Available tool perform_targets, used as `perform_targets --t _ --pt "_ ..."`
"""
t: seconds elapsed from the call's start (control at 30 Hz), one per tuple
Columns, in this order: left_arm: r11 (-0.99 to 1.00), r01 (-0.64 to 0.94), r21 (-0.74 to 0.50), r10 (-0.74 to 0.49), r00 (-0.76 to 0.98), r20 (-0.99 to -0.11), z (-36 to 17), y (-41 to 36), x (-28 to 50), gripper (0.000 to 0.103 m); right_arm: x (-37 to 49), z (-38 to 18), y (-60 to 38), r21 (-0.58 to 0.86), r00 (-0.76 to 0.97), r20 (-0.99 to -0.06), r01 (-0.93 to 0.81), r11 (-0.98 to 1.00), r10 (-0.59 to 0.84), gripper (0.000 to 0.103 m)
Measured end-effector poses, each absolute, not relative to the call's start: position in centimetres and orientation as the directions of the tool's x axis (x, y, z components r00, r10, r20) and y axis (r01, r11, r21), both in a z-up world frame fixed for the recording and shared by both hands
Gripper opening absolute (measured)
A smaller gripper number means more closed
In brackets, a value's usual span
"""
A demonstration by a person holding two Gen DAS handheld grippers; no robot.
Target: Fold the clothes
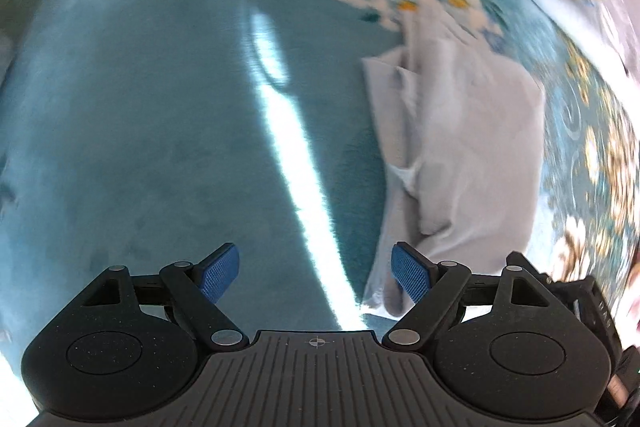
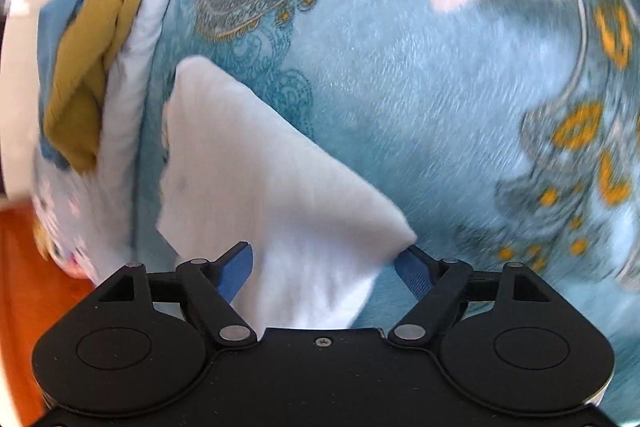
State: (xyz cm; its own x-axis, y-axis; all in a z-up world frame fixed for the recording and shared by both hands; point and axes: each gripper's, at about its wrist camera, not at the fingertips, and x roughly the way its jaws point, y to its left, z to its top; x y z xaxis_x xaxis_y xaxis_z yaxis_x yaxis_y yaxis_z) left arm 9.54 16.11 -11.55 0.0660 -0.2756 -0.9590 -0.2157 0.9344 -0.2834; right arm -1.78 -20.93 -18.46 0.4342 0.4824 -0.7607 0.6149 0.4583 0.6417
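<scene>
Both grippers are low over the teal floral blanket (image 1: 140, 107) now, and everything turns on where the pale grey garment (image 1: 460, 131) lies from each of them. From the left wrist view, the left gripper (image 1: 316, 271) stands wide with nothing between its blue pads, only bare blanket and a bright stripe of sunlight (image 1: 296, 179) under the gap. The garment lies off to that gripper's right side, a partly folded, rumpled strip whose long axis runs away from the gripper toward the daisy print, its near corner just beside the right-hand pad (image 1: 410, 269). Over on the other side, the right gripper (image 2: 324, 267) is also spread wide, and here the same garment (image 2: 256, 163) runs straight into the gap: a pale wedge coming down from the upper left, its near end lying between the fingers, one corner just beside the right-hand pad (image 2: 412, 269). The pads do not press on it, so I'd call it loose, not held. So the right hand is plainly the nearer one, with cloth already inside its jaws, while the left would have to slide sideways to meet the near edge. Beyond the blanket's quilted rim, a mustard cloth (image 2: 88, 59) sits bunched on blue fabric, well apart from all this.
</scene>
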Motion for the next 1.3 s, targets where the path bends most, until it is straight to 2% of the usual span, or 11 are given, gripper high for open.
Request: perform_targets --t 0.03,0.1,0.13,0.2,0.3,0.5,0.67,0.87,1.13,1.2,1.3 --pt "0.931 -0.231 -0.284 -0.273 0.078 -0.959 -11.3 16.5 9.3 0.082 -1.8 -18.5 -20.6 0.645 0.443 -0.757 0.624 0.44 0.481 0.072" --pt "0.927 -0.242 -0.286 -0.271 0.093 -0.958 -10.9 16.8 9.1 0.082 -1.7 -18.9 -20.4 0.646 0.446 -0.753 0.641 0.415 0.483 0.051" --pt "0.927 -0.239 -0.29 -0.274 0.096 -0.957 -10.7 16.7 9.1 0.082 -1.6 -19.1 -20.4 0.641 0.442 -0.754 0.654 0.401 0.485 0.046" --pt "0.926 -0.233 -0.296 -0.28 0.103 -0.955 -10.5 16.6 9.1 0.082 -1.1 -19.4 -20.6 0.632 0.434 -0.758 0.672 0.386 0.487 0.017" --pt "0.925 -0.235 -0.298 -0.282 0.1 -0.954 -10.6 16.0 9.0 0.082 -0.1 -18.6 -21.1 0.635 0.427 -0.763 0.639 0.435 0.486 0.011" --pt "0.912 -0.247 -0.328 -0.308 0.12 -0.944 -10.0 15.2 8.9 0.082 2.6 -15.7 -25.0 0.588 0.38 -0.809 0.487 0.646 0.45 0.01" --pt "0.906 -0.229 -0.357 -0.334 0.13 -0.933 -9.7 13.6 9.4 0.082 7.1 -13.4 -30.5 0.453 0.313 -0.875 0.265 0.851 0.368 0.009" --pt "0.911 -0.138 -0.388 -0.374 0.121 -0.92 -10.1 9.4 11.7 0.082 11.9 -13.0 -33.4 0.376 0.24 -0.906 0.083 0.923 0.347 0.01" --pt "0.922 0.076 -0.381 -0.386 0.084 -0.919 -12.3 1.9 16.2 0.094 10.1 -14.0 -34.6 0.446 0.304 -0.87 0.147 0.883 0.389 0.028" --pt "0.916 0.123 -0.382 -0.391 0.067 -0.918 -13.0 0.3 17.1 0.095 9.2 -14.3 -35.5 0.465 0.327 -0.861 0.196 0.864 0.389 0.041" --pt "0.917 0.178 -0.358 -0.371 0.042 -0.928 -14.2 -1.5 18.5 0.095 8.1 -15.1 -36.2 0.5 0.32 -0.851 0.246 0.83 0.417 0.049"
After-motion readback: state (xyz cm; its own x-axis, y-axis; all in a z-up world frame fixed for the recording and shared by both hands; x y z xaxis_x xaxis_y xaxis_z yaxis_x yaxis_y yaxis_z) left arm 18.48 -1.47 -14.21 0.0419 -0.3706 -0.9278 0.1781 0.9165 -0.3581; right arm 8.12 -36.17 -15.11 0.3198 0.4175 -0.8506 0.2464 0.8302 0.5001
